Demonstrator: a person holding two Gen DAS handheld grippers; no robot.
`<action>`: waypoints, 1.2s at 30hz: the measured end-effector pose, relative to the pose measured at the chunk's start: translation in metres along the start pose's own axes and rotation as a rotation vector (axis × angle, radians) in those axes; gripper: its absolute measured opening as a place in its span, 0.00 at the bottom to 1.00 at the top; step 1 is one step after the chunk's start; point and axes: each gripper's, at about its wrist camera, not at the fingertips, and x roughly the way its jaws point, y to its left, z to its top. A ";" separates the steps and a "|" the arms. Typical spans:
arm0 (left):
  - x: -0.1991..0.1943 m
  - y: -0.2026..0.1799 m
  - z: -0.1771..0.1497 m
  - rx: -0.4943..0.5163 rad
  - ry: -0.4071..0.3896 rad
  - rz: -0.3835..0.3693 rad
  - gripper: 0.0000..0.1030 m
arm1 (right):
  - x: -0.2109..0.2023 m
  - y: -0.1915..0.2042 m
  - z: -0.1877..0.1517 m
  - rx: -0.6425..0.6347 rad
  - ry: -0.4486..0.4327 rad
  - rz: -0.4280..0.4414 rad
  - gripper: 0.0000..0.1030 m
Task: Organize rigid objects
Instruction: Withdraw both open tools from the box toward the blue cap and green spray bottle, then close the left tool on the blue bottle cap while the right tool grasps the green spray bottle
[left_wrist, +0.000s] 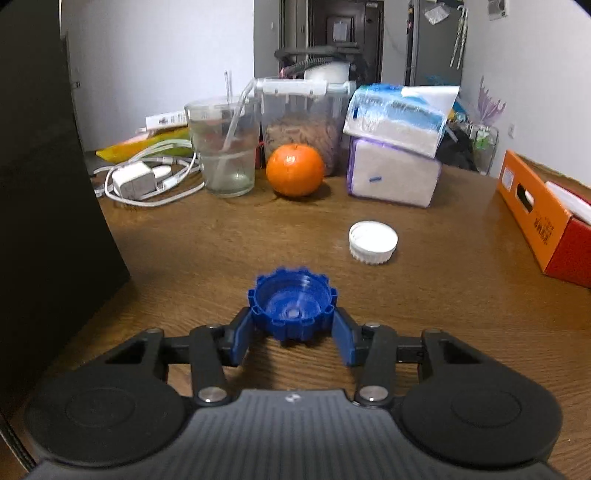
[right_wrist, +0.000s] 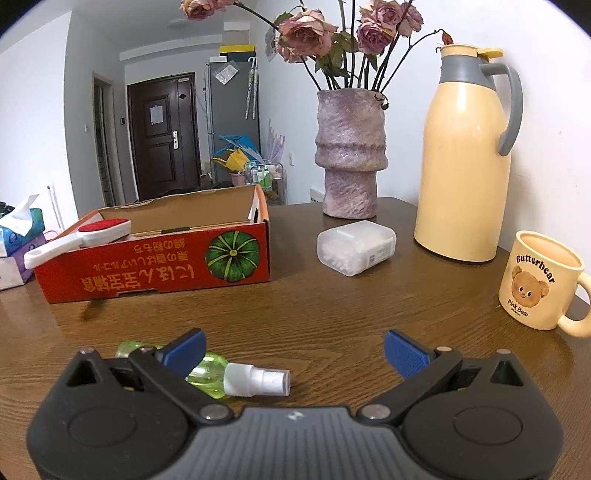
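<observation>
Both wrist views sit low and close over the counter (left_wrist: 424, 314), angled downward; both show the orange box (right_wrist: 159, 266).

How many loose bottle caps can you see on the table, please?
2. A blue cap sits open side up between the left gripper's pads; a white cap lies farther out to its right. Others may be hidden in the cardboard box.

Left gripper (left_wrist: 293, 325) clamped; right gripper (right_wrist: 295, 350) wide apart.
</observation>
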 end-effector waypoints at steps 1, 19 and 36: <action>-0.002 0.000 0.000 -0.001 -0.009 0.001 0.45 | 0.000 0.000 0.000 -0.001 0.000 0.004 1.00; -0.016 -0.003 0.001 0.006 -0.052 0.011 0.45 | 0.007 0.040 -0.005 -0.220 0.041 0.135 1.00; -0.022 -0.004 -0.002 0.008 -0.063 0.018 0.46 | 0.049 0.057 0.005 -0.347 0.125 0.304 0.53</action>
